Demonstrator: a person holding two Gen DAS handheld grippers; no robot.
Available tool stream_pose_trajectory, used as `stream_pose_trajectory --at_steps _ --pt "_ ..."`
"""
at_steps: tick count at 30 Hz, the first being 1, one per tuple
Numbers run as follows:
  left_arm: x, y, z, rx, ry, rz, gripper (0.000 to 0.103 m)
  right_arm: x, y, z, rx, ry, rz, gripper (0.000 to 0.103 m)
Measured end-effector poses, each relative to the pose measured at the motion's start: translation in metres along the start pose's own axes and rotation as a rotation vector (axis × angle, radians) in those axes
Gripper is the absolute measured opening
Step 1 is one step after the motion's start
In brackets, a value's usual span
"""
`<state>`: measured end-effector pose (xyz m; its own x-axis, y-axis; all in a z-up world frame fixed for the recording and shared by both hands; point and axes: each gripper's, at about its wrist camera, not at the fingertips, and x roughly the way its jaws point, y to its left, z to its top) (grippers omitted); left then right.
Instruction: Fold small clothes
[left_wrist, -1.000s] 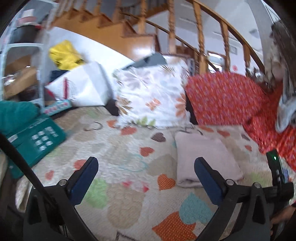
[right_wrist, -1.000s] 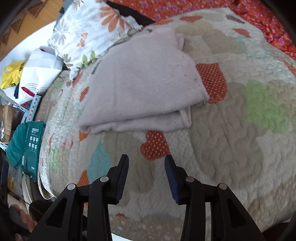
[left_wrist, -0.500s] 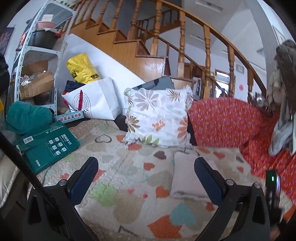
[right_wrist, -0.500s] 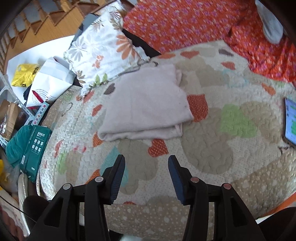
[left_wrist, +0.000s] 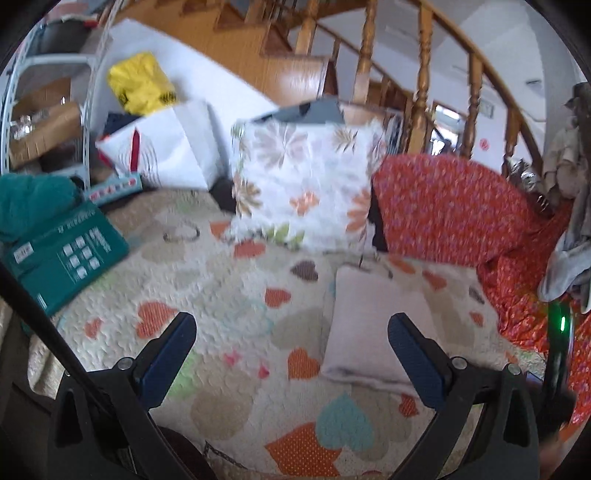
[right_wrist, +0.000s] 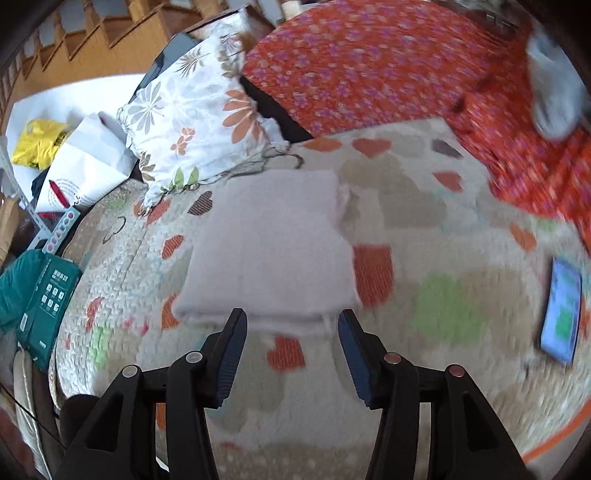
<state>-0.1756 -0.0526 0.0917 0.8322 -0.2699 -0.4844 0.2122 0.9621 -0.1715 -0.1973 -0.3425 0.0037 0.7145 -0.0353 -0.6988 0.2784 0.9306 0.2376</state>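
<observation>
A pale pink garment lies folded into a flat rectangle on the heart-patterned quilt. In the left wrist view it sits right of centre. My right gripper is open and empty, just short of the garment's near folded edge. My left gripper is wide open and empty, held above the quilt to the left of the garment.
A floral pillow and an orange floral cover stand behind the garment. A green box lies at the quilt's left edge. A phone lies on the quilt at right. White bag, shelves and stairs behind.
Both grippers pulled back and up, then came forward again. The right gripper opened wider and now points at the garment's near edge. The garment has not moved.
</observation>
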Motion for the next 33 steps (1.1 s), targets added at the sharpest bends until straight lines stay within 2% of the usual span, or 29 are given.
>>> stream_pose_trajectory --at_steps 3,5,6,11,13,15,18,19,22,25,28,30,33 --pt "0.018 0.006 -0.005 -0.044 0.057 -0.001 0.103 0.027 0.021 0.026 -0.076 -0.019 -0.003 0.055" --pt "0.028 0.008 -0.007 -0.046 0.09 0.014 0.103 0.059 0.042 0.04 -0.137 0.001 -0.011 0.037" --pt "0.033 0.009 -0.008 -0.042 0.102 0.023 0.103 0.075 0.051 0.046 -0.149 0.019 0.002 0.035" --pt "0.06 0.024 -0.009 -0.063 0.161 0.058 0.103 0.154 0.086 0.055 -0.177 0.074 0.008 0.034" --pt "0.071 0.033 -0.01 -0.082 0.181 0.054 0.103 0.186 0.093 0.04 -0.168 0.168 0.029 0.034" --pt "0.079 0.042 -0.009 -0.087 0.19 0.06 0.103 0.185 0.101 0.022 -0.198 0.173 0.04 0.036" --pt "0.095 0.055 -0.01 -0.071 0.204 0.073 0.103 0.172 0.113 -0.004 -0.265 0.264 0.111 0.036" --pt "0.099 0.057 -0.01 -0.06 0.205 0.077 0.103 0.162 0.116 -0.006 -0.3 0.268 0.121 0.035" --pt "0.112 0.061 -0.012 -0.011 0.204 0.075 0.103 0.141 0.106 0.021 -0.227 0.208 0.192 0.034" --pt "0.123 0.059 -0.016 0.013 0.217 0.057 0.103 0.144 0.1 0.055 -0.209 0.111 0.114 0.034" --pt "0.137 0.055 -0.02 0.024 0.246 0.018 0.103 0.172 0.081 0.082 -0.168 0.054 -0.042 0.034" --pt "0.146 0.052 -0.022 0.036 0.262 0.003 0.103 0.181 0.062 0.083 -0.125 0.062 -0.078 0.034" --pt "0.155 0.05 -0.024 0.037 0.283 -0.018 0.103 0.182 0.035 0.065 -0.068 0.108 -0.082 0.034"
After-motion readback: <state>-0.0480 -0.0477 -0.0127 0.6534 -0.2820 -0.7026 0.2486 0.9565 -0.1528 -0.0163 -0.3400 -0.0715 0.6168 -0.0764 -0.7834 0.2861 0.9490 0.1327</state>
